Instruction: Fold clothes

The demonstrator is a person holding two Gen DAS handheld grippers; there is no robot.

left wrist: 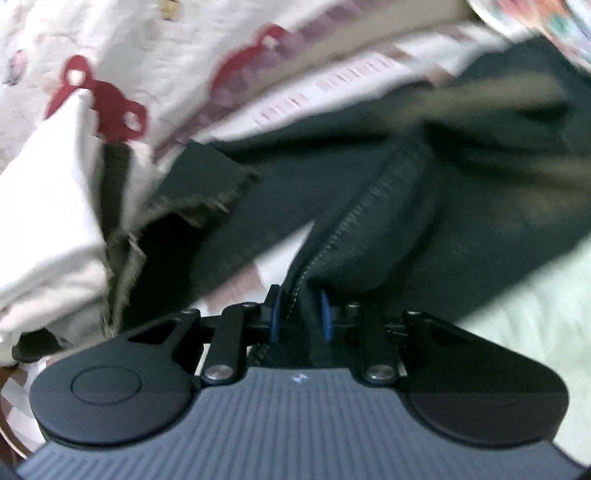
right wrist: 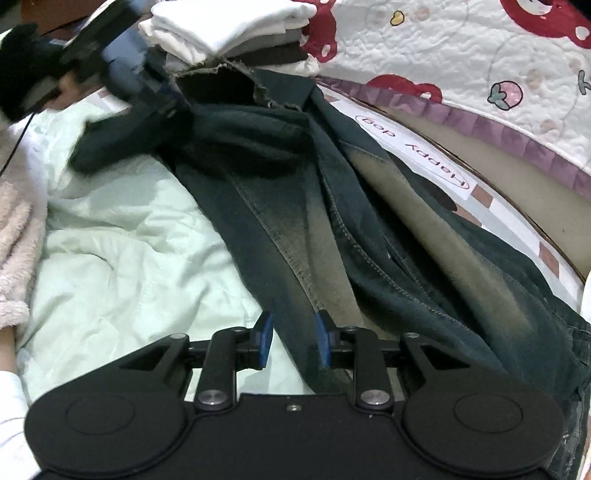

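Note:
Dark blue jeans point(right wrist: 280, 206) lie stretched along a pale green sheet point(right wrist: 110, 240), with one frayed hem point(right wrist: 221, 85) at the far end. My right gripper point(right wrist: 294, 341) is shut on the near edge of a leg, denim sitting between its blue pads point(right wrist: 322, 341). My left gripper point(left wrist: 300, 314) is shut on a stitched seam of the jeans point(left wrist: 369, 192), which bunch up ahead of it; this view is blurred by motion. In the right wrist view the left gripper point(right wrist: 155, 99) shows at the far left, lifting a dark fold of the other leg.
A stack of folded white and grey clothes point(right wrist: 229, 33) sits just beyond the frayed hem. A white quilt with red and strawberry prints point(right wrist: 480, 55) runs along the right side. A fluffy pink sleeve point(right wrist: 14, 240) is at the left edge.

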